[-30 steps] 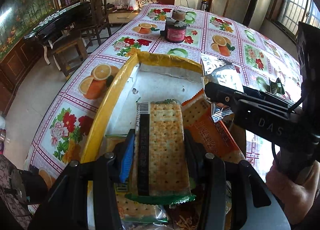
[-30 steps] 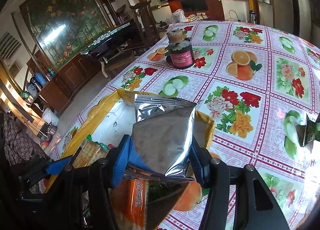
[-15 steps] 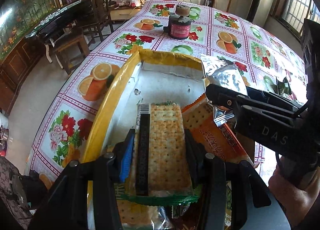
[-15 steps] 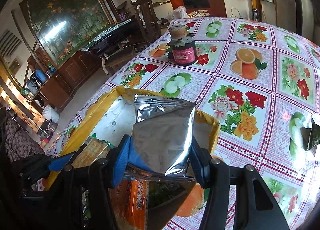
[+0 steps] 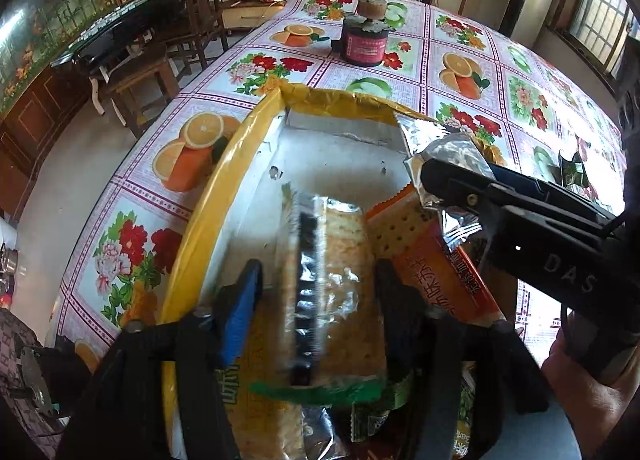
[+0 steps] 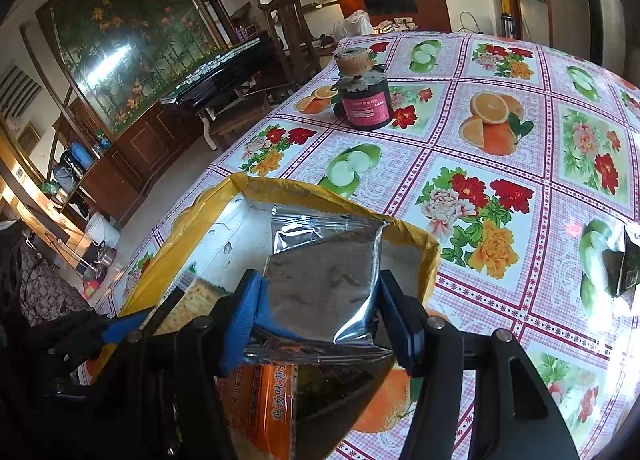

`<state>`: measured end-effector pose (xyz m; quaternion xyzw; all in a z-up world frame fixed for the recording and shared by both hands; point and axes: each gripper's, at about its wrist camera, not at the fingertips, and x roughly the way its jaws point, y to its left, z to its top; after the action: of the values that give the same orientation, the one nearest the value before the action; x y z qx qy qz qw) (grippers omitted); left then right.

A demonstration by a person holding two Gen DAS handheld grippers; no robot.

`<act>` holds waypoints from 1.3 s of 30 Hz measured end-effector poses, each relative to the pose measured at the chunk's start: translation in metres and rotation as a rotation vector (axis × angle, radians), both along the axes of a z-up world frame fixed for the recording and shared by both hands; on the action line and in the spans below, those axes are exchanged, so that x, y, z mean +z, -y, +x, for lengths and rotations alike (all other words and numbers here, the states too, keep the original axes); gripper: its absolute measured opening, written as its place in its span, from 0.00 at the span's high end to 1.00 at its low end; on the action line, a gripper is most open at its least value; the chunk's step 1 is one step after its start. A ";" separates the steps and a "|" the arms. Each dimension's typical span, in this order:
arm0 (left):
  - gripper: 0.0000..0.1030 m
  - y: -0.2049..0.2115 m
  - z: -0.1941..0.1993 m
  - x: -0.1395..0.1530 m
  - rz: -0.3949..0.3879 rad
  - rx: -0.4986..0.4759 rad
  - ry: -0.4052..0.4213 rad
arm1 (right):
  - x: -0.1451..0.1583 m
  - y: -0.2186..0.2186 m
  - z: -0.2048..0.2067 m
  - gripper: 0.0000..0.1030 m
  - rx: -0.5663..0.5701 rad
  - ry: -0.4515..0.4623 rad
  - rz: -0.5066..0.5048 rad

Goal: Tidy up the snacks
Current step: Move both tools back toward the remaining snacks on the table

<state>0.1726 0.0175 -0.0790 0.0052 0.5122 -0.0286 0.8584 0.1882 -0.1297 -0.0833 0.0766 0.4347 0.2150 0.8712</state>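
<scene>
My left gripper (image 5: 316, 296) hangs over a yellow-rimmed box (image 5: 224, 187). Its jaws are opening, and a blurred cracker pack (image 5: 332, 292) with a green end sits loose between them, a gap showing beside the blue left pad. An orange cracker pack (image 5: 432, 260) lies at its right in the box. My right gripper (image 6: 320, 308) holds a silver foil pouch (image 6: 324, 284) upright over the box's near right corner (image 6: 428, 256). Its jaws are starting to open, with both pads still against the pouch. The left wrist view shows this gripper (image 5: 452, 187) from the side.
A dark jar with a pink label (image 6: 362, 103) stands farther back on the flowered tablecloth (image 6: 500, 163). A dark green packet (image 6: 628, 264) lies on the cloth at the right. More wrapped snacks fill the box's near end. Chairs and a black bench (image 5: 120, 31) stand off the table's left side.
The left jaws have spread apart and the cracker pack between them has come loose and blurred. The right gripper and its silver pouch have stayed in place.
</scene>
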 end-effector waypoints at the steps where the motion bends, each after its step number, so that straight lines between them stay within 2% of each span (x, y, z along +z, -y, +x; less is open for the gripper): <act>1: 0.34 -0.001 0.000 0.000 0.000 0.003 -0.001 | 0.001 0.001 -0.001 0.42 -0.004 0.002 0.001; 3: 0.21 -0.003 -0.002 0.001 -0.010 0.014 -0.004 | 0.004 0.004 -0.003 0.42 -0.012 0.007 0.005; 9: 0.14 -0.005 -0.011 0.009 -0.025 0.023 0.020 | 0.020 0.016 -0.016 0.37 -0.037 0.044 0.015; 18: 0.11 0.010 -0.036 0.024 -0.033 -0.025 0.064 | 0.031 0.071 -0.053 0.35 -0.144 0.077 0.052; 23: 0.10 0.025 -0.049 0.032 -0.088 -0.083 0.066 | 0.030 0.115 -0.089 0.35 -0.226 0.079 0.063; 31: 0.10 0.070 -0.077 0.052 -0.122 -0.177 0.110 | 0.027 0.181 -0.131 0.35 -0.354 0.073 0.056; 39: 0.07 0.123 -0.093 0.054 -0.099 -0.289 0.109 | 0.016 0.233 -0.156 0.34 -0.454 0.047 0.055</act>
<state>0.0796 -0.1055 -0.0245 0.0379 0.4566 -0.1767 0.8711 0.0327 -0.3623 -0.0677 0.1914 0.3800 0.0268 0.9046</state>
